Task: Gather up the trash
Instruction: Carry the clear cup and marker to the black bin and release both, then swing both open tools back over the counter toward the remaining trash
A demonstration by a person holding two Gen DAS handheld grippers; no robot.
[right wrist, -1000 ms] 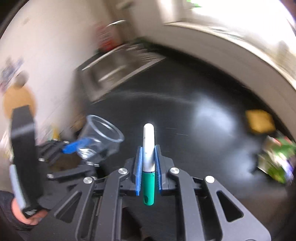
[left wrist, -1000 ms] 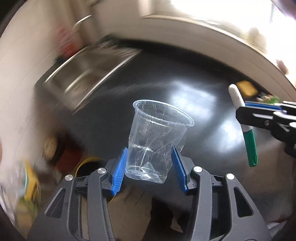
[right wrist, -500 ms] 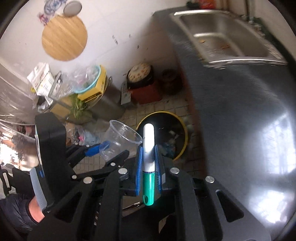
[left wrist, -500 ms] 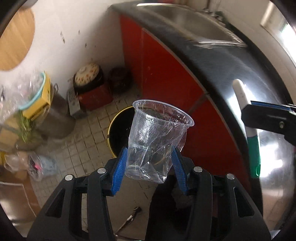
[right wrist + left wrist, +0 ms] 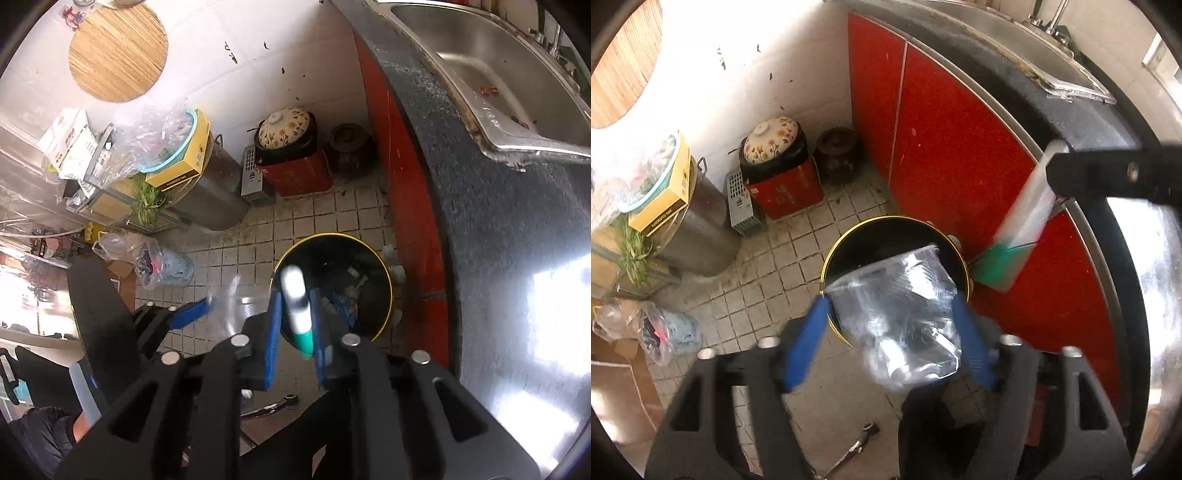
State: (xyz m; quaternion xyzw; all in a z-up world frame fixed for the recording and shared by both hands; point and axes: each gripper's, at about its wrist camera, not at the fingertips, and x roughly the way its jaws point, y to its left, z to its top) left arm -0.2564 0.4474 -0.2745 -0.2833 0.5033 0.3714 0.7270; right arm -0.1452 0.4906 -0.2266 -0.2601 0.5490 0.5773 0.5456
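A clear plastic cup [image 5: 905,314] shows blurred between the blue pads of my left gripper [image 5: 889,299], whose jaws are opening; the pads stand off its sides. It hangs over a black bin with a yellow rim [image 5: 886,221] on the tiled floor. My right gripper [image 5: 294,295] is also above the bin [image 5: 332,235], its jaws opening, with a blurred white and green marker [image 5: 297,310] loose between the pads. From the left wrist view the marker [image 5: 1023,221] smears downward at the right. Trash lies inside the bin.
Red cabinet doors [image 5: 942,147] and a black counter [image 5: 498,221] with a steel sink [image 5: 498,74] run along the right. A flowered pot on a red box [image 5: 783,184], a metal drum [image 5: 701,229] and plastic bags [image 5: 665,332] crowd the floor; a metal tool [image 5: 857,446] lies nearby.
Both grippers swung from over the counter to above the floor bin and sank. Now both pairs of jaws have spread, and the cup and marker blur as they come loose.
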